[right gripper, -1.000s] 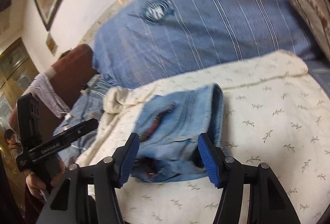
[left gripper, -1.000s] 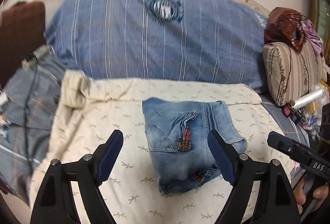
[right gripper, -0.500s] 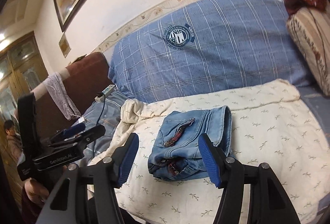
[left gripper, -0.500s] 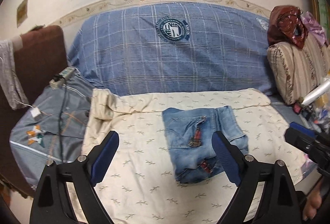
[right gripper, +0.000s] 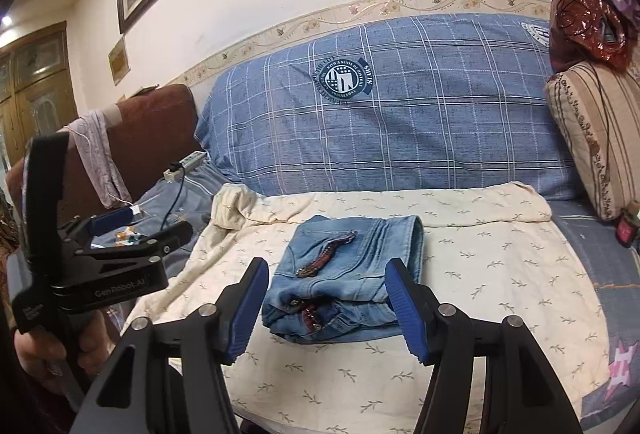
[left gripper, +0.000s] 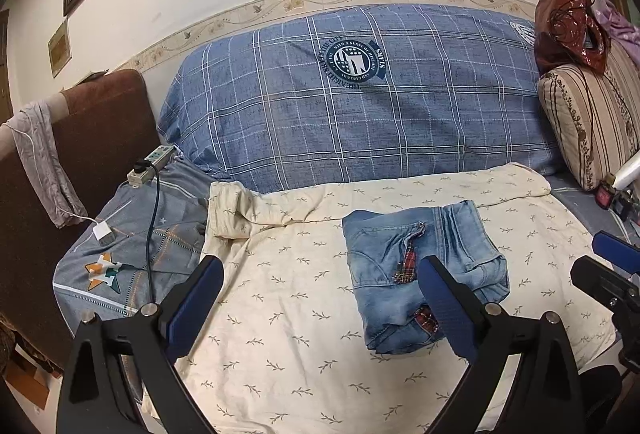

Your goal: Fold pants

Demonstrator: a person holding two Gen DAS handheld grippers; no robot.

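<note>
Cream sheet (left gripper: pixel 280 298): folded jeans (left gripper: pixel 416 270); both claws wide open, empty.

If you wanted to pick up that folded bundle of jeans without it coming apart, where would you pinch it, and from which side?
Probably the thick rolled fold on the far right edge of the jeans, coming in from the right with the right gripper. There all the layers wrap together into one rounded edge, so a pinch catches the whole stack. The near end shows loose open layers and the waistband, which would likely splay if gripped.
</note>
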